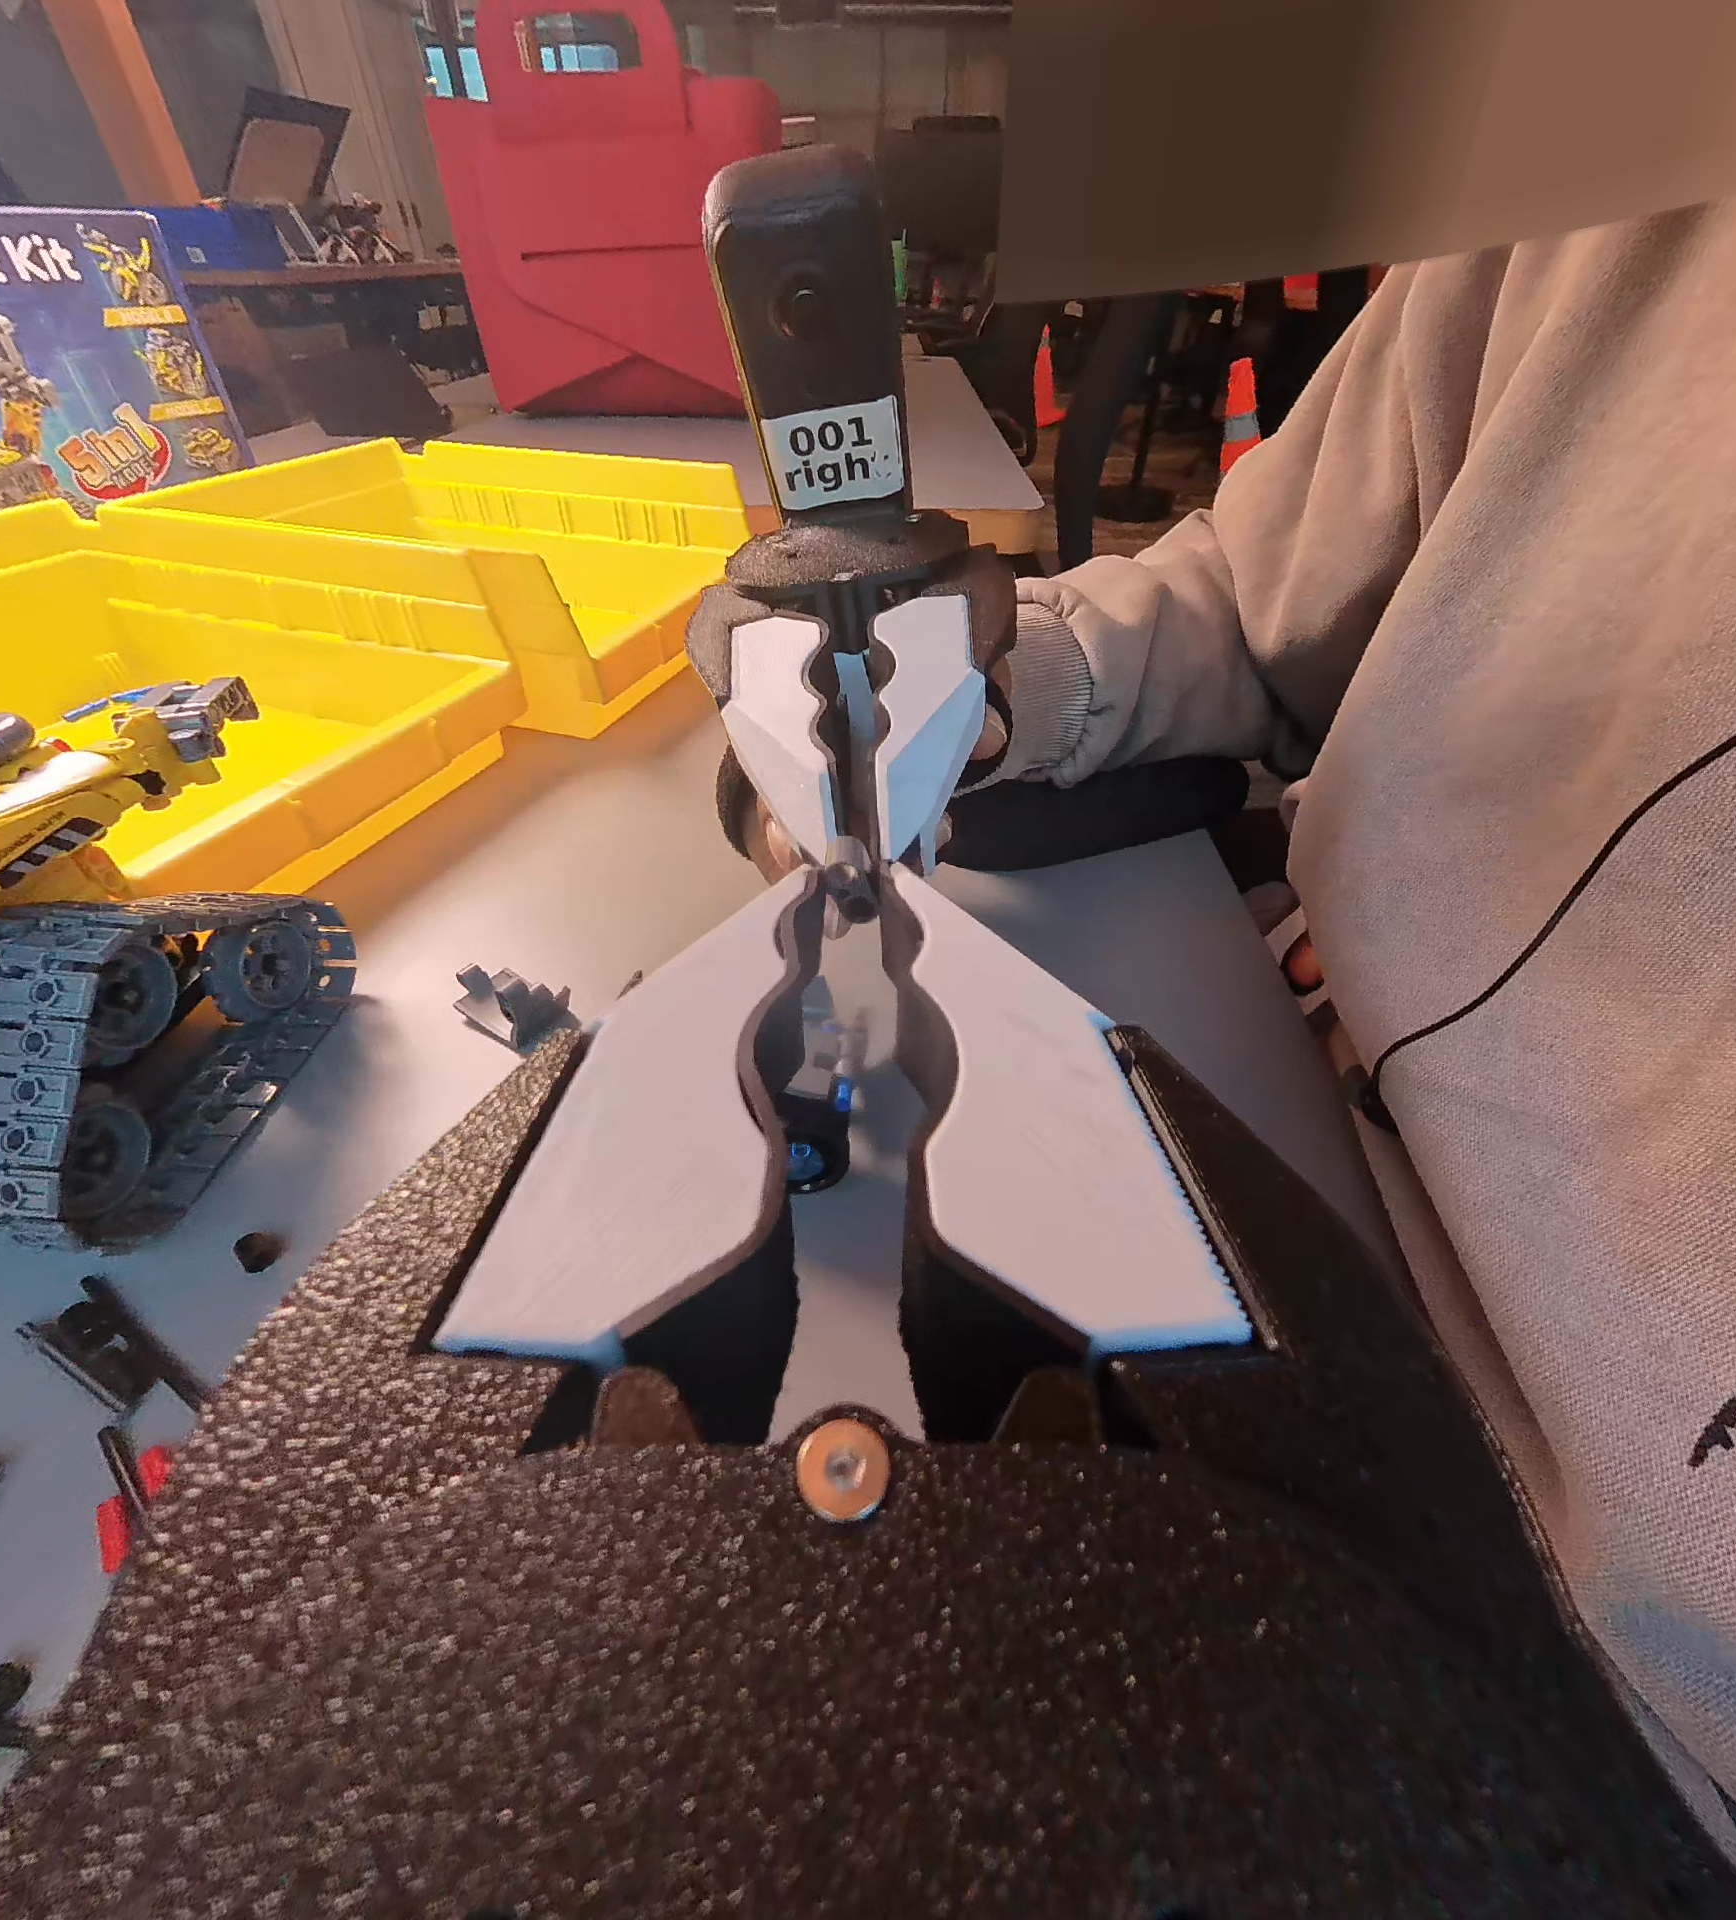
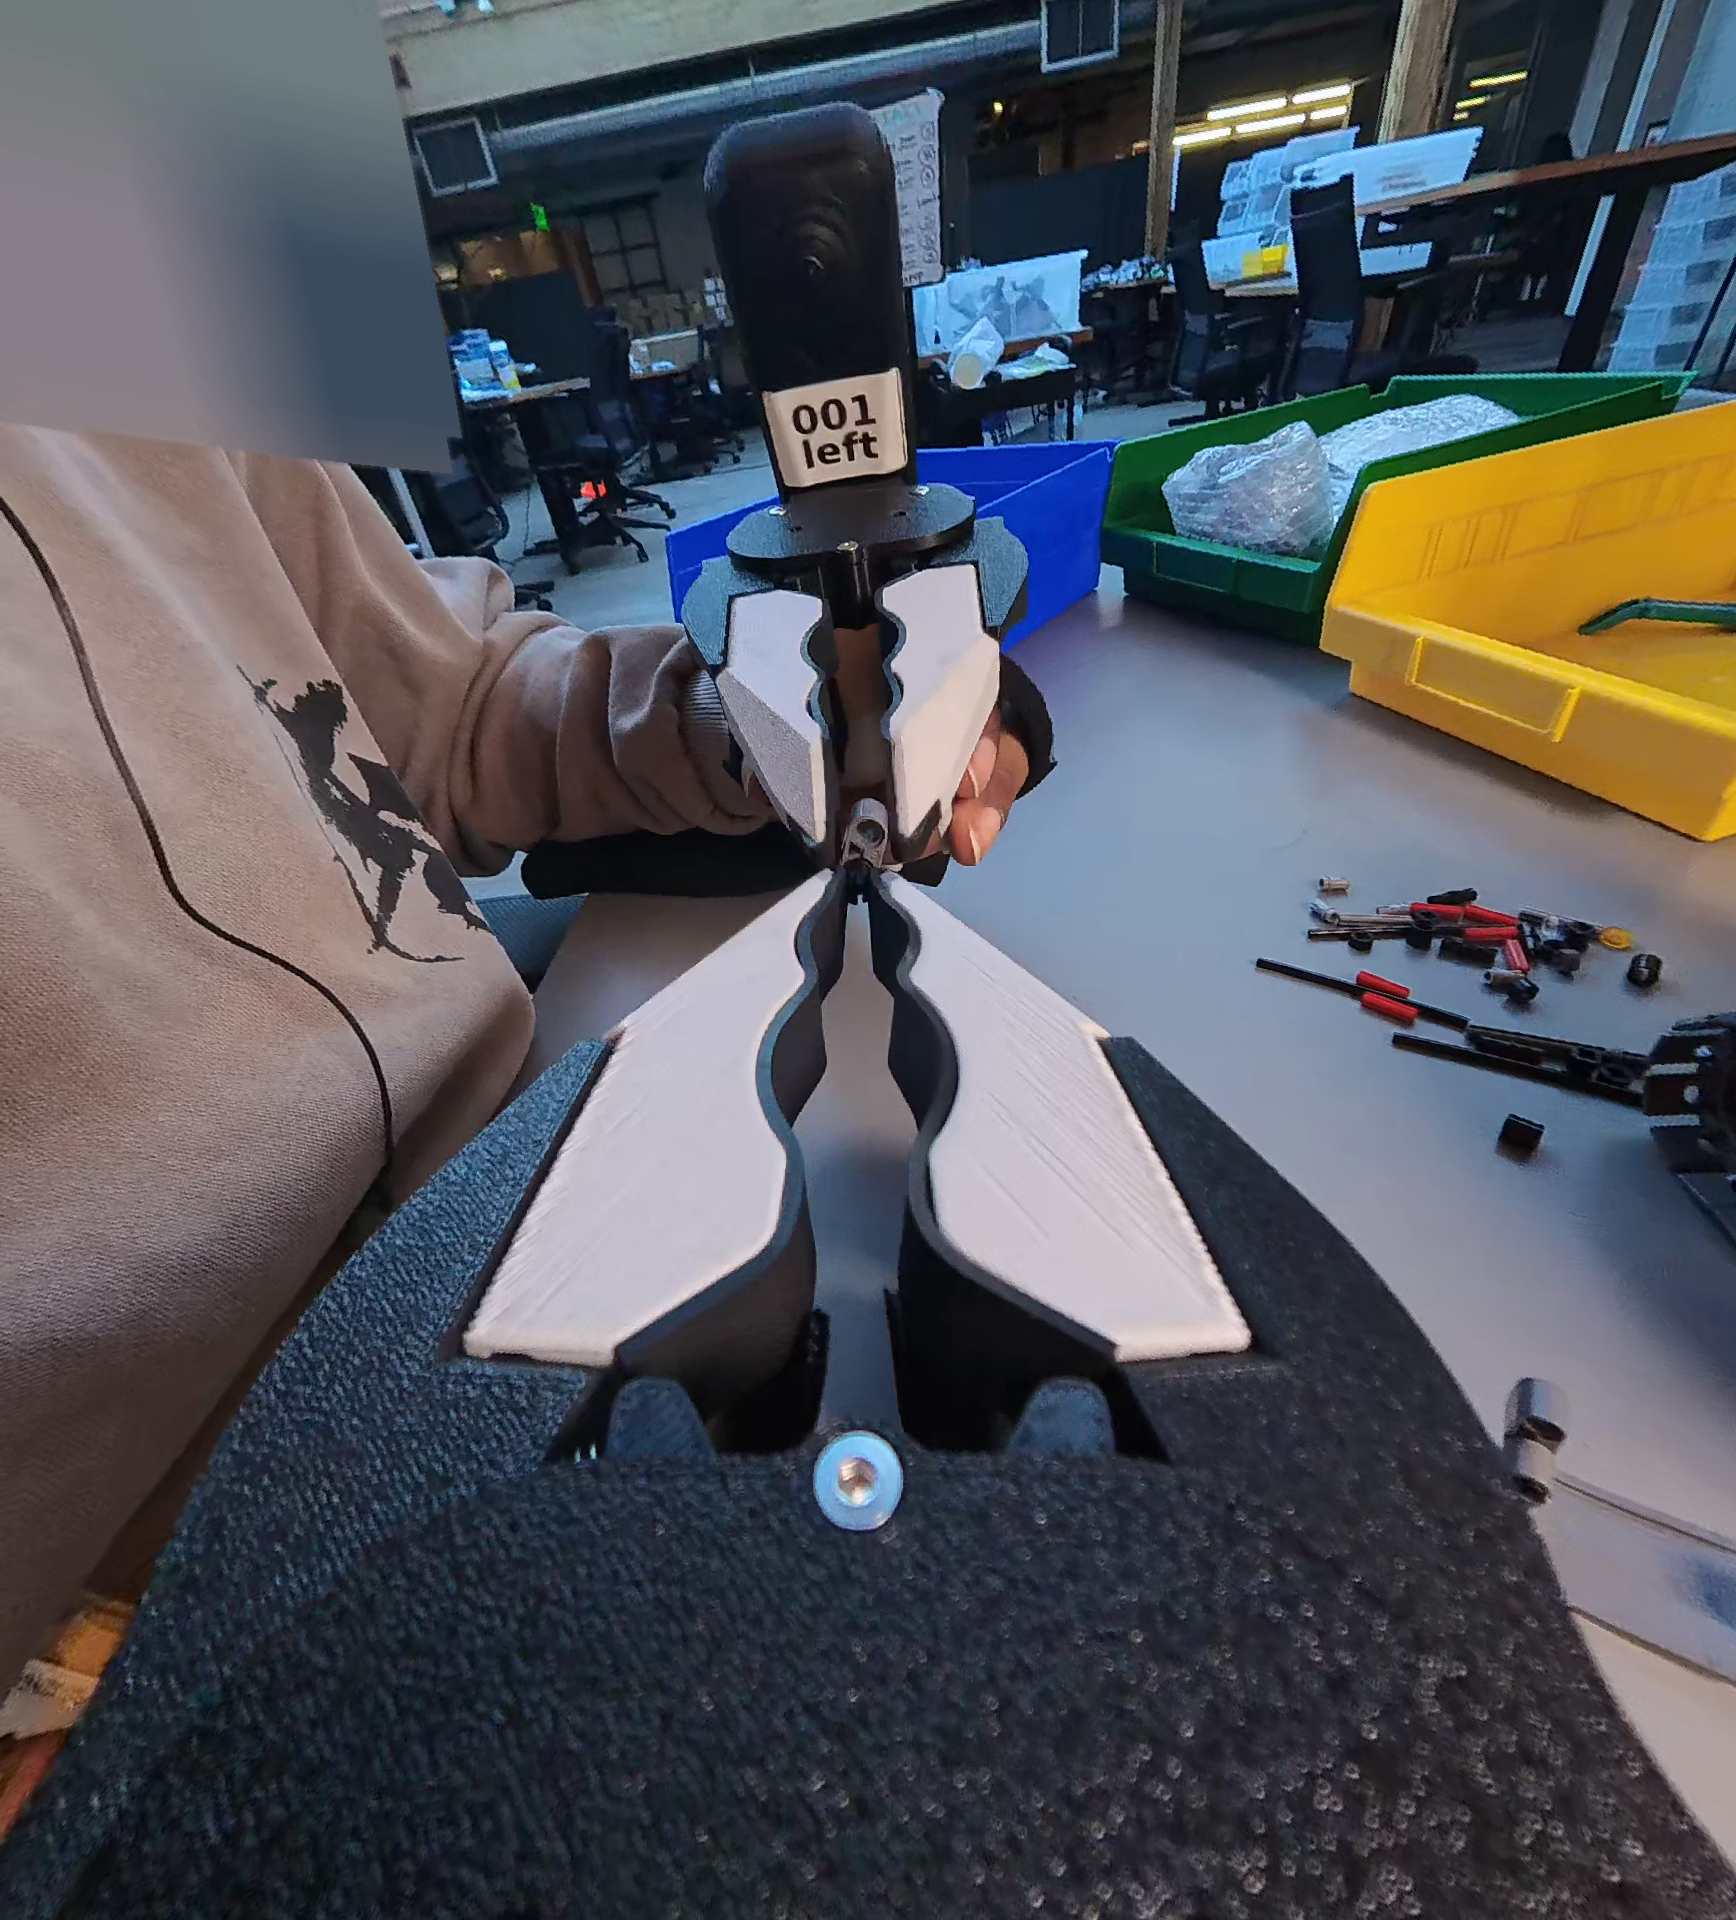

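The left gripper (image 1: pixel 851 902) and the right gripper (image 2: pixel 856 871) met tip to tip above the grey table (image 1: pixel 1103 935), held facing each other in front of the person's beige sweatshirt (image 1: pixel 1570 831). Between the meeting tips sat a small grey connector piece (image 1: pixel 851 883) with a hole through it. The left gripper's fingers were nearly closed and pinched it at their ends; in the right wrist view it also showed as a small piece (image 2: pixel 864 831) gripped in the far tongs. The right gripper's fingers were pressed almost together at the tips, touching that piece, though whether they clamped it or a second tiny part could not be told. Holding both tools nose to nose looked like a way of steadying so small a part from both ends.

Below the left gripper a small black wheel part (image 1: pixel 817 1132) lay on the table. Farther out stood a yellow tracked toy vehicle (image 1: pixel 64 935), with yellow bins (image 1: pixel 324 665) behind it and a kit box (image 1: pixel 53 343) beyond. In the right wrist view loose red and black pins (image 2: pixel 1466 935) lay scattered within easy reach, near a yellow bin (image 2: pixel 1570 665) and a green bin (image 2: pixel 1259 582).
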A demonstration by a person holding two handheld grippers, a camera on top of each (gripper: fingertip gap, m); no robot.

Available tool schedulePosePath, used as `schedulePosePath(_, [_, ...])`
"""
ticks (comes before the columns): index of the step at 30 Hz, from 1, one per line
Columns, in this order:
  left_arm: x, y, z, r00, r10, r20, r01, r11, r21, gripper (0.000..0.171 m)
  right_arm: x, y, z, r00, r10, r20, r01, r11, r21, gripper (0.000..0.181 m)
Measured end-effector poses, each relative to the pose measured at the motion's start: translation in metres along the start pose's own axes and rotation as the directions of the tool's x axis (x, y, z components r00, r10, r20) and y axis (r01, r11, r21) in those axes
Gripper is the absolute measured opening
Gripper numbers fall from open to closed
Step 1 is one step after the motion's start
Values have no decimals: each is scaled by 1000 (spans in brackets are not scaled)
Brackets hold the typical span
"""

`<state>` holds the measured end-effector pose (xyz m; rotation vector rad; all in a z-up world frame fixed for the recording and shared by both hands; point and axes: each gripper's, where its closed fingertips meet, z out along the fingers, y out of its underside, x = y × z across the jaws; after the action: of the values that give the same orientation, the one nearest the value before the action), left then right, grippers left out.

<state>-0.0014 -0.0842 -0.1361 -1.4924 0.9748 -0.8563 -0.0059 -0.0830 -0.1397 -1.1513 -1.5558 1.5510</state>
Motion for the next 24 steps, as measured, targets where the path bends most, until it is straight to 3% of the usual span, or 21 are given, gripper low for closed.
schedulePosePath(7, [6, 2, 2, 999, -22, -47, 21, 1000, -21, 6, -4, 3, 2, 999, -44, 2, 44, 999, -22, 4])
schedulePosePath(14, [0, 0, -3, 1000, 25, -14, -25, 998, -60, 6, 0, -3, 2, 991, -126, -46, 125, 992, -19, 3])
schedulePosePath(20, [4, 2, -2, 996, 77, -47, -81, 991, -104, 6, -7, -3, -4, 984, -178, -6, 177, 983, -56, 2])
schedulePosePath(22, [-19, 7, -22, 995, 84, 58, -76, 988, -131, 6, 4, -28, -33, 988, -143, -56, 146, 988, 58, 0])
schedulePosePath(23, [-33, 3, -45, 993, 34, 111, -25, 996, -83, 6, 15, -38, -52, 975, -177, -134, 188, 979, 76, 0])
schedulePosePath(24, [-33, 2, -56, 994, 16, 105, -8, 997, -75, 5, 20, -33, -55, 957, -234, -174, 240, 971, 14, 0])
